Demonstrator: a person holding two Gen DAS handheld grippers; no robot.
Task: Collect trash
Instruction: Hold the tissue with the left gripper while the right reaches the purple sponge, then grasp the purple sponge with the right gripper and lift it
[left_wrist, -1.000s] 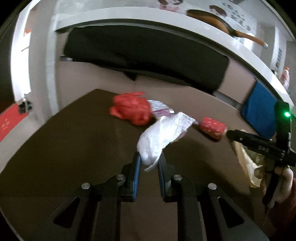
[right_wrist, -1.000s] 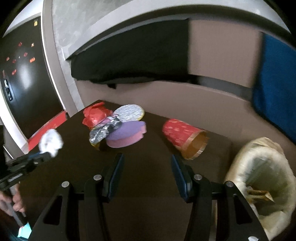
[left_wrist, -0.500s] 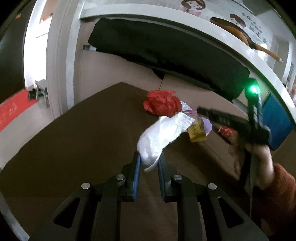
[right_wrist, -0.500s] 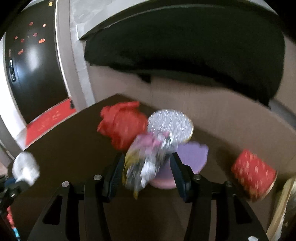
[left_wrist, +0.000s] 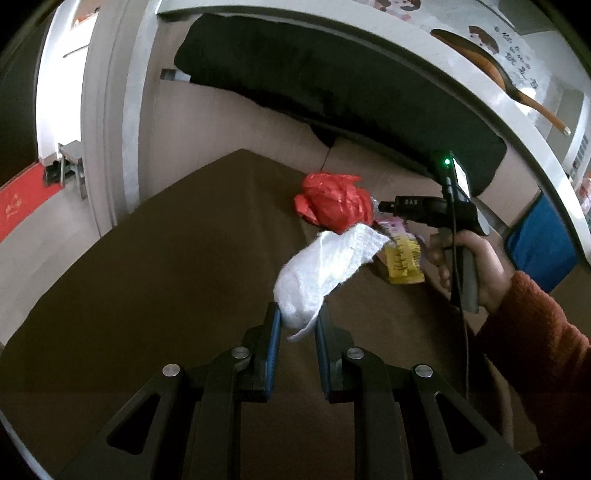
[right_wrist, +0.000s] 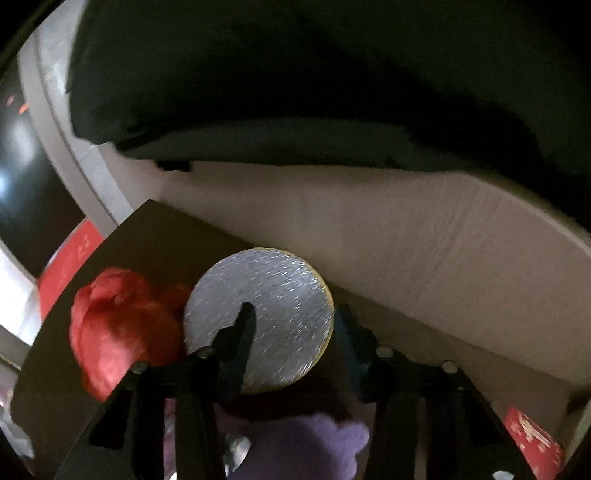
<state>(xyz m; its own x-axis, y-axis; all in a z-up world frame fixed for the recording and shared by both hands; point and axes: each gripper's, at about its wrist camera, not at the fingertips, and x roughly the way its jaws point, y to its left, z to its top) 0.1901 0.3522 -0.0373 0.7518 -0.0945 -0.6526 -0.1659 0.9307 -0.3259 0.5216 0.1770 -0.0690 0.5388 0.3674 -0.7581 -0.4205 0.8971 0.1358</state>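
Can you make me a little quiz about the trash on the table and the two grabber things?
1. True or false: the left gripper is pinching a crumpled white tissue.
2. What colour is the scrunched plastic bag lying on the brown table?
A. blue
B. red
C. green
3. Fill in the blank: in the right wrist view, the right gripper has its fingers spread on either side of a round, glittery ______ disc.

Key:
1. True. The tissue sticks up from between its blue pads.
2. B.
3. Silver. The gripper is open and not squeezing it yet.
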